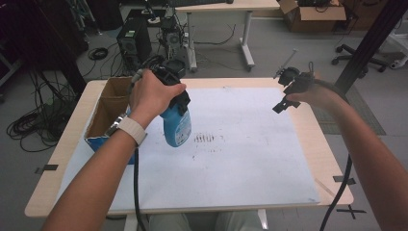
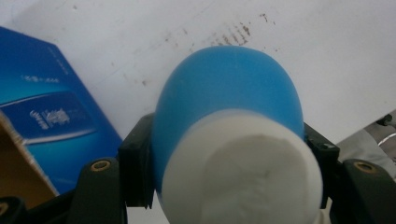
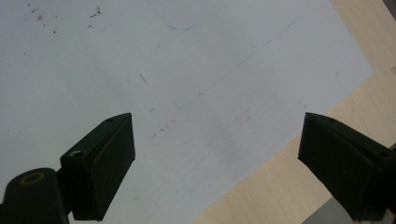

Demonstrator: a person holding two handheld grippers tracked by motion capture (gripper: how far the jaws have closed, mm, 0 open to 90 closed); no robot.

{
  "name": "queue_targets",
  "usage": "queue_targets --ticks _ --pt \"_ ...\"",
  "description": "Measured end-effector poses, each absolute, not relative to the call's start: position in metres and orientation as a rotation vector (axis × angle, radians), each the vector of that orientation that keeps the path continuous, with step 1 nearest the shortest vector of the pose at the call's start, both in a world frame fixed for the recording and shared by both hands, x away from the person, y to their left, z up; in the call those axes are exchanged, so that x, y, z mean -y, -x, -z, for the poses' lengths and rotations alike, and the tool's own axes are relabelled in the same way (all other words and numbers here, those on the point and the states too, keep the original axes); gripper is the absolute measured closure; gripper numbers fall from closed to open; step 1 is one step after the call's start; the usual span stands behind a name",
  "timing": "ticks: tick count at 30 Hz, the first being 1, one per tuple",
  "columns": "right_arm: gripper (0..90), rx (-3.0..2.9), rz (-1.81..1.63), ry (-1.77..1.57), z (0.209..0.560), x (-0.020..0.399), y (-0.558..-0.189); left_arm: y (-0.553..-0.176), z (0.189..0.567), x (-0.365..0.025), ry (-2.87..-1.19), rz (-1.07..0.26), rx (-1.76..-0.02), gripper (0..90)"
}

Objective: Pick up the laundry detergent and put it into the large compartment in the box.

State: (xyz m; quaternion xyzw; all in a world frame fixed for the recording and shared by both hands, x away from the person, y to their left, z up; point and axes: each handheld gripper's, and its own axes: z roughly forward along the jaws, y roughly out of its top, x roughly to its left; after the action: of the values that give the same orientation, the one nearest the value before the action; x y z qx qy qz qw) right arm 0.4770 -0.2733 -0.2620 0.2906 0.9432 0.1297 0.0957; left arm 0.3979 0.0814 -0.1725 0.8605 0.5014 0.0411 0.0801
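Bottle (image 1: 177,126), smooth, light plastic, likely slippery, sits clamped in the left hand-held gripper (image 1: 176,98); right hand-held gripper (image 3: 215,168) gapes empty.

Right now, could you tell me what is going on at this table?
A person is working with a hand-held gripper in each hand. The left gripper is shut on a blue bottle, holding it in the air above the white sheet, beside an open cardboard box at the table's left edge. The right gripper hangs open over the sheet's right side with nothing between its jaws. Small dark marks dot the sheet near the bottle.
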Motion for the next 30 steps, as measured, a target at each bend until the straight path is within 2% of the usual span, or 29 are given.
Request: queue_targets --ticks 16,30 --pt "10.9 -2.799 -0.379 -0.844 0.259 0.268 -0.474 -0.396 0.094 -0.128 -2.453 -0.163 -1.639 37.1" --pt "10.8 -2.803 -0.373 -0.852 0.263 0.268 -0.475 -0.396 0.07 -0.19 -2.287 -0.247 -1.841 37.1"
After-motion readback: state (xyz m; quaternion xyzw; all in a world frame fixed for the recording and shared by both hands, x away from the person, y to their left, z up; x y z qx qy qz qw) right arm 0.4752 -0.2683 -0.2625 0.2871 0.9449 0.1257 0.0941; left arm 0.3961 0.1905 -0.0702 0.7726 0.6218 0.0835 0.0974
